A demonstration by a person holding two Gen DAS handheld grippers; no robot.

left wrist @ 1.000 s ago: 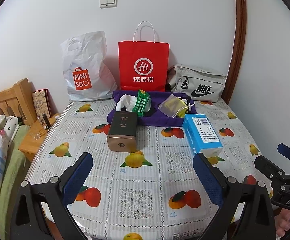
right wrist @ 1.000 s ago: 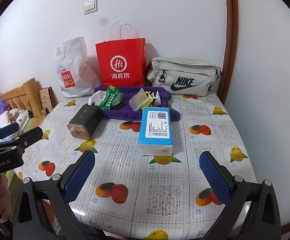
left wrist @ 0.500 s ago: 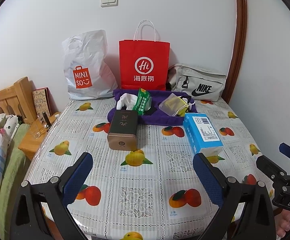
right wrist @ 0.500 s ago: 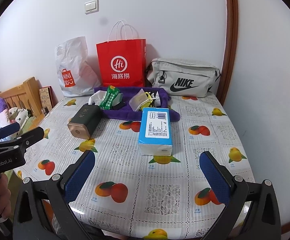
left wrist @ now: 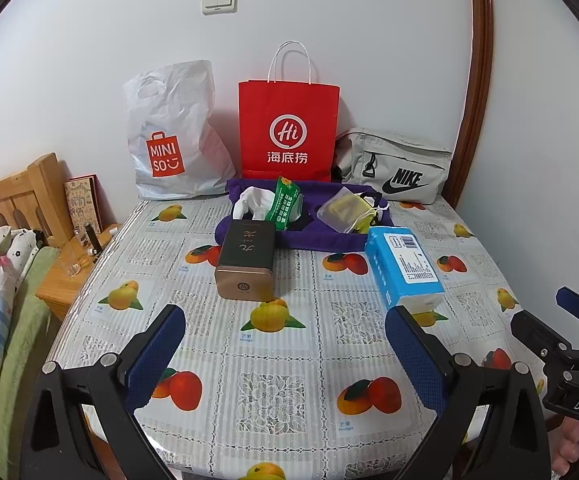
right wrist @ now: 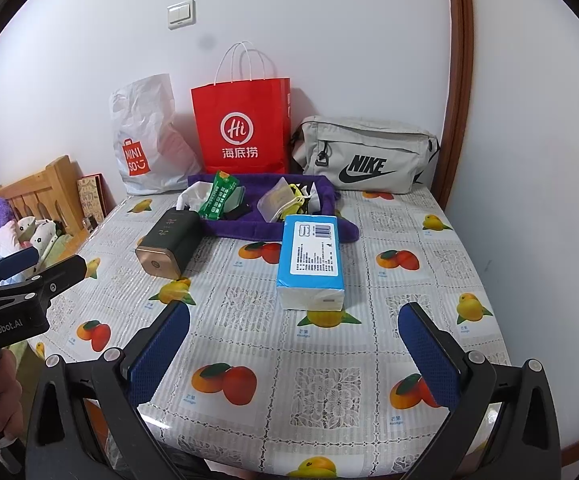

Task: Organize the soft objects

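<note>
A blue tissue pack (right wrist: 311, 258) lies on the fruit-print table (right wrist: 329, 376), straight ahead of my right gripper (right wrist: 293, 332), which is open and empty. A dark tissue box with a gold end (left wrist: 246, 259) lies ahead of my left gripper (left wrist: 285, 334), also open and empty. Behind both, a purple cloth (left wrist: 309, 236) holds a white cloth (left wrist: 251, 200), a green packet (left wrist: 285, 203) and a clear pouch (left wrist: 343, 210). The tissue pack also shows in the left wrist view (left wrist: 403, 267), the dark box in the right wrist view (right wrist: 169, 246).
A white Miniso bag (left wrist: 173, 136), a red paper bag (left wrist: 288, 128) and a grey Nike bag (left wrist: 399, 170) stand against the back wall. A wooden bed frame (left wrist: 17, 200) and bedside stand (left wrist: 69, 272) are left of the table. A wall is at right.
Both grippers have risen and drawn back very slightly; the objects have not moved and both grippers stay open.
</note>
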